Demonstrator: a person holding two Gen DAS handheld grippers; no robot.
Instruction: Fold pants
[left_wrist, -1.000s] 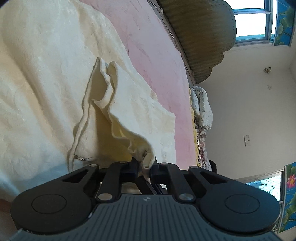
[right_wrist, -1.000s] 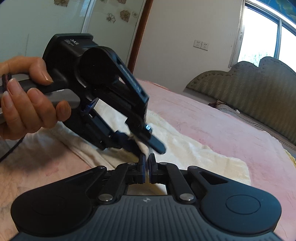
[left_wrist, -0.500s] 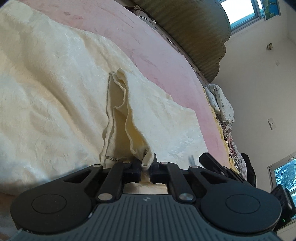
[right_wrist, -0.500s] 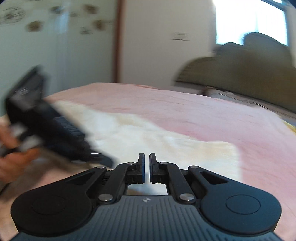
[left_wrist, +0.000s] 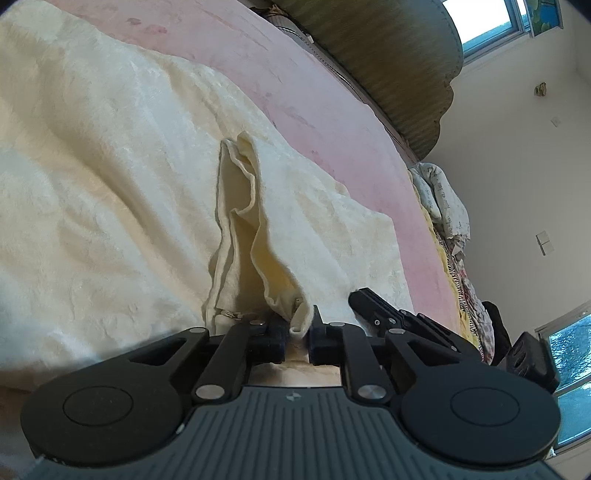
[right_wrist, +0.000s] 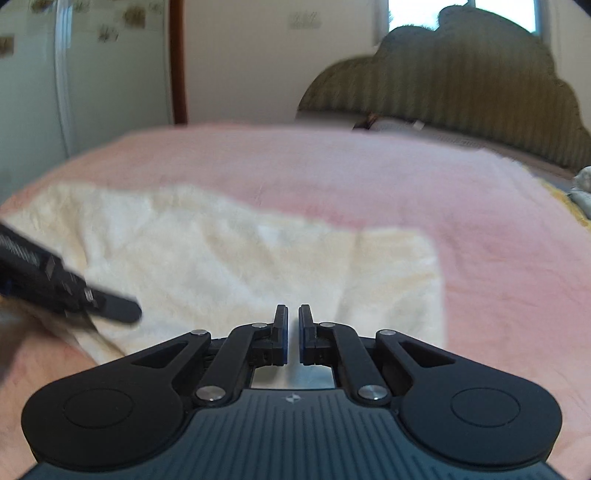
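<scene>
Cream pants (left_wrist: 155, 192) spread flat on pink bed (left_wrist: 332, 122), ready for folding. At near edge of bed: left gripper (left_wrist: 297, 338), jaws just opening, waistband corner loose between, being laid down. Further right along bed: right gripper (right_wrist: 291, 332), clenched, empty, clear of cloth.

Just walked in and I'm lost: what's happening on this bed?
A person is folding cream pants on a pink bed with two handheld grippers. The left gripper has a bunched corner of the fabric between its jaws, which have just been opening. The right gripper hovers shut and empty over the pants' edge.
</scene>
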